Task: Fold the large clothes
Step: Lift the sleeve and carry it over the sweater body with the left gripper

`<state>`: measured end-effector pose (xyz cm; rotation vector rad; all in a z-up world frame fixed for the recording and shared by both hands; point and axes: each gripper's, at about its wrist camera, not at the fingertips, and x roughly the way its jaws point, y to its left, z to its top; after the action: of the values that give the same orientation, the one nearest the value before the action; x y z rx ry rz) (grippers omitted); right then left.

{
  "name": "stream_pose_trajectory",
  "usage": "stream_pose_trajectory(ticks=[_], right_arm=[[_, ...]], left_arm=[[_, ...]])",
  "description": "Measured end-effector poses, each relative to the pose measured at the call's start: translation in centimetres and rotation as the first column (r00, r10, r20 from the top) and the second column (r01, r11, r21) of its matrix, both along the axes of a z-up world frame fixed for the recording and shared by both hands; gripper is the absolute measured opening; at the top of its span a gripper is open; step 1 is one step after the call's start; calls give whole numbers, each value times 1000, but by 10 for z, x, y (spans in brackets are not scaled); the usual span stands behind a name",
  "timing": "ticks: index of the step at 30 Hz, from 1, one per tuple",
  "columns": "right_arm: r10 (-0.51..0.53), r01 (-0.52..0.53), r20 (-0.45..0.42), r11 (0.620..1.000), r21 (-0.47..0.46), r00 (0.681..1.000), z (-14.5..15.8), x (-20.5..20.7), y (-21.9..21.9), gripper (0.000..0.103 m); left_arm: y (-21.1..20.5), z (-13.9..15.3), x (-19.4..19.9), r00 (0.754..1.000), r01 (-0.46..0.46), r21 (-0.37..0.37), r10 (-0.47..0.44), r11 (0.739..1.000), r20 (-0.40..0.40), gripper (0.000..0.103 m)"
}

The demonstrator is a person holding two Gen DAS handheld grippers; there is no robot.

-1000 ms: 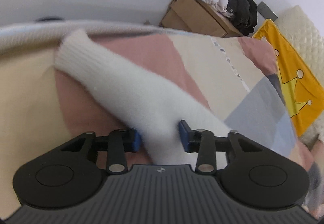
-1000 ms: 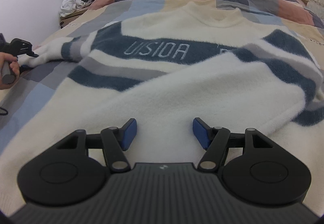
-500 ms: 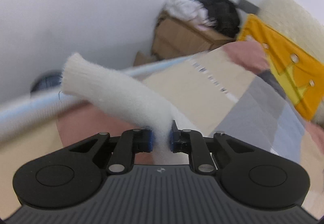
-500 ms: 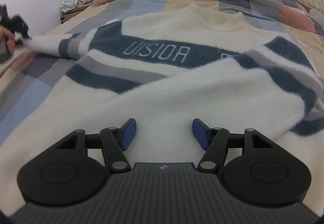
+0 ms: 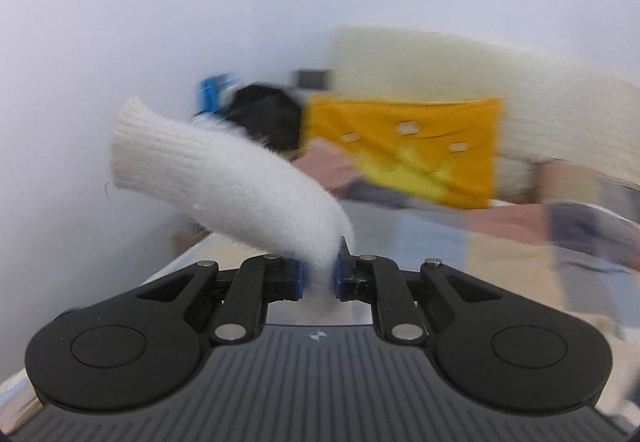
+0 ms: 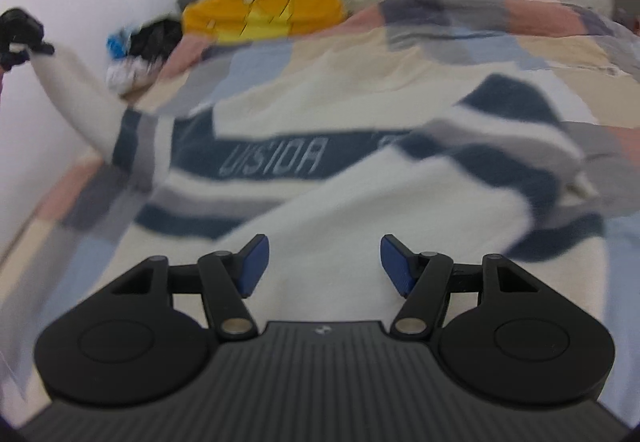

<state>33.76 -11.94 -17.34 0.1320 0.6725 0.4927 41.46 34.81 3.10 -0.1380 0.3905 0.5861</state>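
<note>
Out past the sweater's left side, my left gripper is clamped on its sleeve, cuff raised off the bed. The sleeve runs from there down to the body, which lies flat under my right gripper, jaws apart and empty.

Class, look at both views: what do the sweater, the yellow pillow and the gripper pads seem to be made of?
Sweater: soft knit, probably fleecy wool or acrylic; fuzzy nap, ribbed cuff.
Yellow pillow: smooth matte woven fabric, likely cotton; blurred, so uncertain.
Gripper pads: blue, finely textured, apparently rubber or plastic.
</note>
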Motion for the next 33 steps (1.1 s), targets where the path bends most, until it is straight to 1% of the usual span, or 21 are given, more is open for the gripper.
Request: stream_pose_trajectory(ticks=[3, 6, 9, 12, 15, 18, 19, 21, 22, 23, 25, 26, 31, 33], right_arm=[[-56, 55, 15, 997, 50, 998, 9, -1, -22, 64], [-89, 88, 11, 993, 82, 996, 10, -1, -38, 65], [-107, 107, -6, 988, 107, 994, 9, -3, -52, 65], [-131, 132, -13, 985, 109, 991, 8, -6, -69, 64], [-169, 172, -36, 976, 136, 985, 9, -9, -88, 65], [-203, 209, -48, 961, 179, 978, 10, -8, -106, 65], [-214, 221, -55, 959, 178, 975, 9, -6, -109, 65], [-232, 242, -75, 953, 181, 970, 8, -2, -115, 65], [-240, 252, -84, 948, 193, 967, 7, -1, -119, 65], [-247, 260, -86, 944, 205, 965, 7, 0, -123, 65], [-279, 284, -53, 944, 169, 959, 9, 1, -126, 66], [-287, 290, -45, 945, 152, 957, 9, 2, -128, 66], [-341, 351, -85, 919, 181, 936, 3, 8, -147, 66], [-354, 365, -91, 912, 187, 931, 1, 10, -150, 66]], left_arm=[[-56, 15, 4, 995, 102, 35, -103, 994, 4, 16], [-112, 22, 9, 978, 208, 41, -209, 977, 2, 16], [-167, 17, 13, 960, 281, 58, -280, 958, -18, 16], [-213, 2, 15, 940, 341, 57, -339, 938, -41, 16], [-249, -23, 13, 919, 393, 34, -391, 919, -57, 16], [-287, -58, 13, 888, 451, 38, -445, 892, -114, 16], [-303, -69, 14, 875, 473, 29, -466, 880, -135, 16], [-315, -89, 17, 859, 496, 9, -489, 868, -152, 16], [-327, -100, 18, 847, 512, -4, -506, 859, -164, 16], [-332, -111, 19, 836, 527, -12, -521, 850, -173, 16], [-350, -133, 19, 810, 556, -32, -551, 830, -201, 16], [-355, -146, 15, 801, 563, -40, -558, 825, -217, 16], [-375, -192, 18, 756, 595, -99, -597, 798, -267, 16], [-379, -204, 25, 749, 598, -107, -601, 794, -280, 16]])
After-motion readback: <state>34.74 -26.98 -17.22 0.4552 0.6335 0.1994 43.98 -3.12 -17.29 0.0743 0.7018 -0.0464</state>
